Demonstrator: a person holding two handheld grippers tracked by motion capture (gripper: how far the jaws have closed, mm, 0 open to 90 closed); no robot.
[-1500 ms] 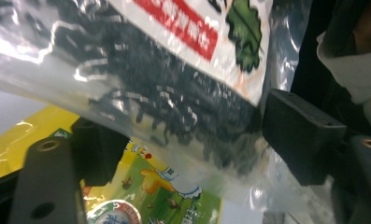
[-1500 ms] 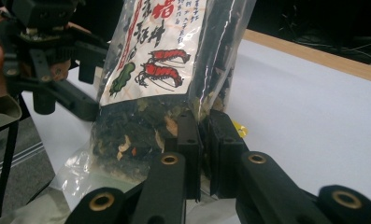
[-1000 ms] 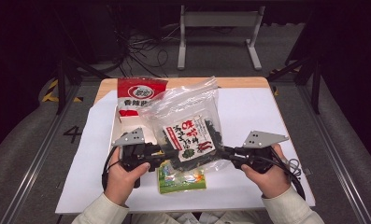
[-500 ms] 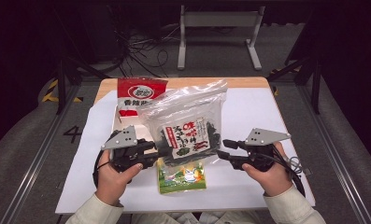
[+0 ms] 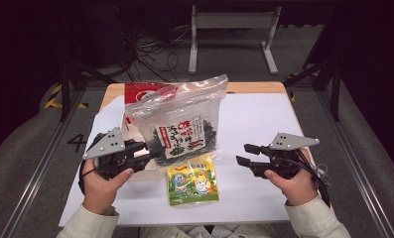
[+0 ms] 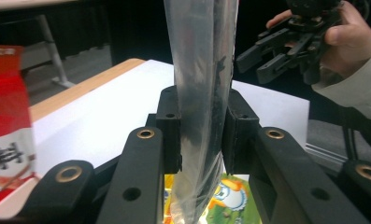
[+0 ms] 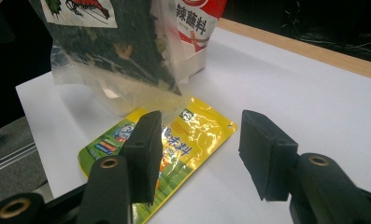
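Note:
A clear plastic bag (image 5: 180, 115) holding a dark seaweed packet hangs upright above the table. My left gripper (image 5: 157, 151) is shut on its lower left edge; in the left gripper view the film of the bag (image 6: 199, 84) is pinched between both pads. My right gripper (image 5: 244, 154) sits apart to the right of the bag. Its jaws have just been opening and nothing is between them. In the right gripper view my right gripper (image 7: 199, 144) hovers over the table beside a yellow-green packet (image 7: 188, 135), with the bag (image 7: 113, 46) up at the left.
The yellow-green snack packet (image 5: 193, 179) lies flat on the white sheet (image 5: 264, 124) under the bag. A red and white packet (image 5: 137, 91) stands behind the bag at the back left. The wooden table edge (image 5: 254, 87) runs along the far side.
The right gripper has let go of the bag and drawn away to the right. The left gripper has lifted the bag higher and to the left, uncovering the yellow-green packet.

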